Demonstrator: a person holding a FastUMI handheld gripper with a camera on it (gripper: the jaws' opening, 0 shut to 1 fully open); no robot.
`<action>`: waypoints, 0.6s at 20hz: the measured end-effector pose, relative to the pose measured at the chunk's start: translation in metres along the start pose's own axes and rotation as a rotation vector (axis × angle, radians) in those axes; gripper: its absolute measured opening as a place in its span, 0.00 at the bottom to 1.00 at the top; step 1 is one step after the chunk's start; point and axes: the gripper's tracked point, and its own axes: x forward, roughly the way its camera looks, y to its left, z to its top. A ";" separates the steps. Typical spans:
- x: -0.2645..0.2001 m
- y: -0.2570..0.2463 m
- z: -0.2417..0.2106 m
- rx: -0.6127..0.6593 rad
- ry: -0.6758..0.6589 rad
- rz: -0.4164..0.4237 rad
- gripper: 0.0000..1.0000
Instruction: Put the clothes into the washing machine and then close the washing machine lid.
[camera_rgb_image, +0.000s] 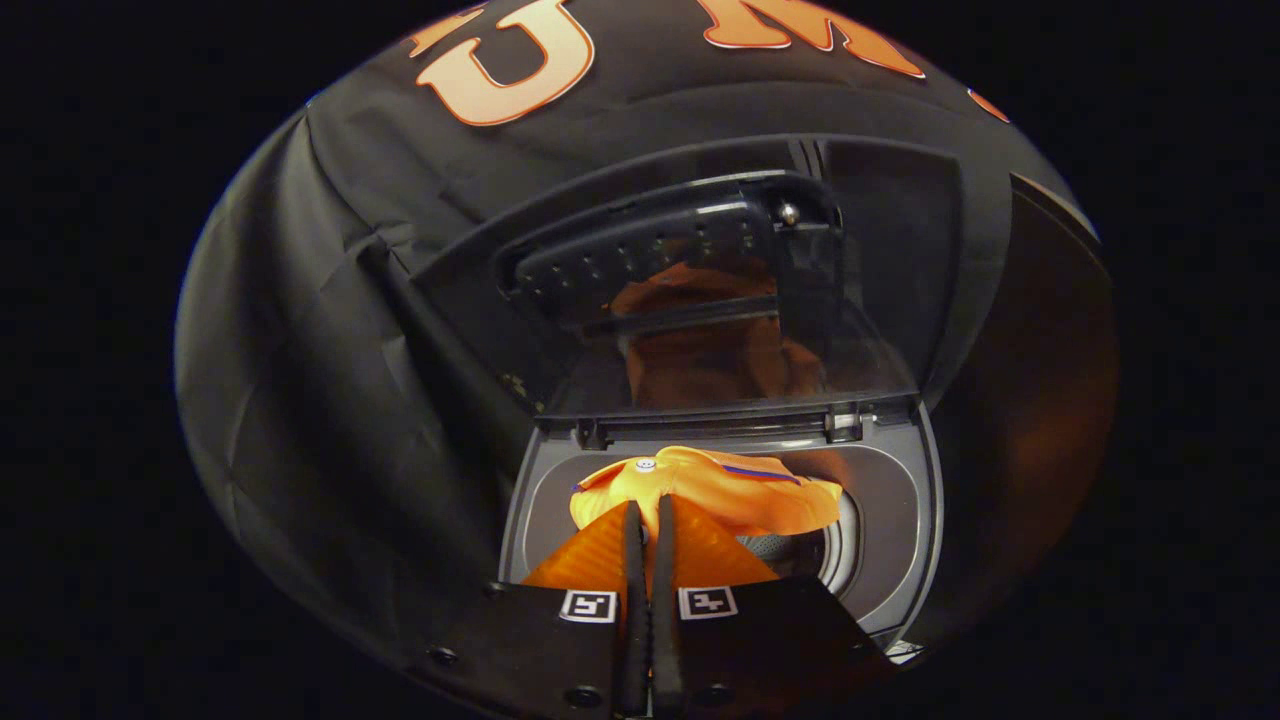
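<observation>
Gripper (648, 510) clenched on orange garment (740, 490), held over the washing machine (900, 520) drum opening; lid (700, 280) raised upright behind.

Orange garment (720, 490) soft matt cloth, pinched between the gripper (648, 520) fingers' ribbed orange plastic with black edges — washing machine (905, 500) rim smooth grey plastic, raised lid (700, 290) glossy smoked see-through plastic — wall cloth matt, creased.

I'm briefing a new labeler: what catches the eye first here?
The bright orange garment, pinched between the gripper fingers and hanging over the washing machine's open drum. Behind it the lid stands raised, its clear panel mirroring the orange.
</observation>
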 end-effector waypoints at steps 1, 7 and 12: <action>0.007 -0.004 -0.007 -0.011 0.006 -0.013 0.09; 0.055 -0.023 -0.047 -0.043 0.071 -0.062 0.09; 0.086 -0.043 -0.083 -0.052 0.155 -0.110 0.09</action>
